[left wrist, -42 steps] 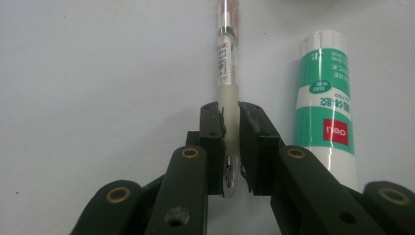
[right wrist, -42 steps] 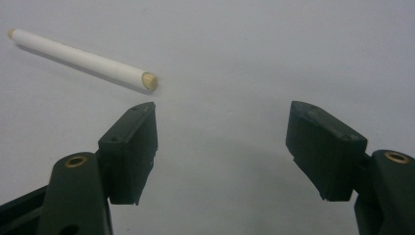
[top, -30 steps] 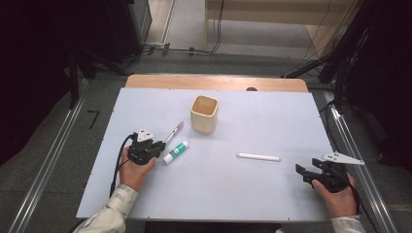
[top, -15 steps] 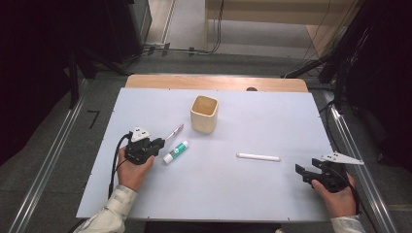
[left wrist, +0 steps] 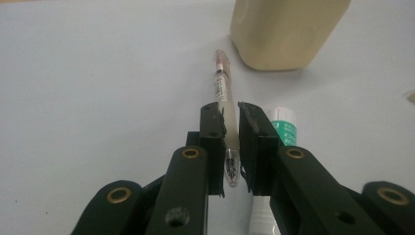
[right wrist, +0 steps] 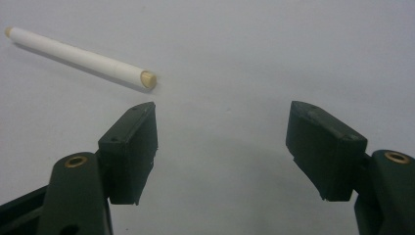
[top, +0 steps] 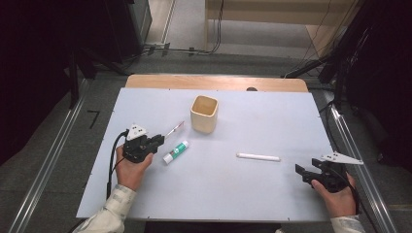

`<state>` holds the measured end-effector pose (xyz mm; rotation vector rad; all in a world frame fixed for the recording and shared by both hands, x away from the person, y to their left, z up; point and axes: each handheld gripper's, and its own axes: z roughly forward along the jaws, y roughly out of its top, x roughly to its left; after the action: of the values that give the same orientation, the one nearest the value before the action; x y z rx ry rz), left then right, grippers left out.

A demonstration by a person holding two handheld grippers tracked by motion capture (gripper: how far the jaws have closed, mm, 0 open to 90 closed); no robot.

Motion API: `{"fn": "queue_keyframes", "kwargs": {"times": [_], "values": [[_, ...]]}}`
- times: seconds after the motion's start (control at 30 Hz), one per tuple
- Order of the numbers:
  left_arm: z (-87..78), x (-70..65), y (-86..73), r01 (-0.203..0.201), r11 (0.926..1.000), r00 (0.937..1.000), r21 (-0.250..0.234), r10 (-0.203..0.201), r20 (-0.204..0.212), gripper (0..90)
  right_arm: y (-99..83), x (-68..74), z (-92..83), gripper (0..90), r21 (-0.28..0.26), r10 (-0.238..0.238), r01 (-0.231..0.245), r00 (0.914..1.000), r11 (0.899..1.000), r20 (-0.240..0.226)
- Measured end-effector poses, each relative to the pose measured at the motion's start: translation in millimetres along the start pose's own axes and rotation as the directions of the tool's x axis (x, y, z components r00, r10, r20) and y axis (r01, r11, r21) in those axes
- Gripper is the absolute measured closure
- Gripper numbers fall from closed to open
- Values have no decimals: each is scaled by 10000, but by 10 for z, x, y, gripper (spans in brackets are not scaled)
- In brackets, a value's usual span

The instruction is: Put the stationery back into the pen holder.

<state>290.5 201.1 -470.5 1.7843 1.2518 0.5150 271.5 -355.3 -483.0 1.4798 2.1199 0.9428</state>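
Left tool (left wrist: pixel 230 142) clamped on the pen (left wrist: pixel 223 93); right tool (right wrist: pixel 222 147) released, nothing between the jaws.

High view: left tool (top: pixel 158 140) sits left of centre on the white surface (top: pixel 272 194), with the pen (top: pixel 173 130) running from its jaws up-right toward the beige cup (top: pixel 204 114) at upper centre. The green-labelled tube (top: pixel 175 152) lies just beside the left tool, on its lower right. Right tool (top: pixel 302 172) sits at lower right, near the white stick (top: pixel 258 157) but apart from it. Right gripper view: the stick (right wrist: pixel 78 58) lies at upper left, beyond the jaw tips.
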Motion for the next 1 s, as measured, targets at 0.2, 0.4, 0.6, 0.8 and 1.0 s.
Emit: {"fn": "queue_keyframes", "kwargs": {"times": [0.2, 0.4, 0.6, 0.8, 1.0], "values": [[-105, -16, 95, 149, 9990, 9998, -421, -145, 102, 818, 1, 3, 5, 264, 38, 7, -7, 10000, 10000, 9], [-152, -9, 133, 263, 9977, 9996, -631, -257, 104, 818, 3, 6, 8, 264, 62, 3, -4, 10000, 10000, 24], [-185, -26, 162, 249, 9966, 9996, -790, -235, 183, 819, 2, 2, 11, 263, 53, -7, 7, 10000, 10000, 29], [-203, -49, 177, 201, 9951, 9996, -971, -179, 238, 818, 4, 5, 12, 264, 54, 2, -2, 10000, 10000, 32], [-239, -70, 205, 188, 9925, 9995, -1207, -155, 279, 818, 3, 6, 13, 264, 55, 8, -8, 10000, 10000, 38]]}}
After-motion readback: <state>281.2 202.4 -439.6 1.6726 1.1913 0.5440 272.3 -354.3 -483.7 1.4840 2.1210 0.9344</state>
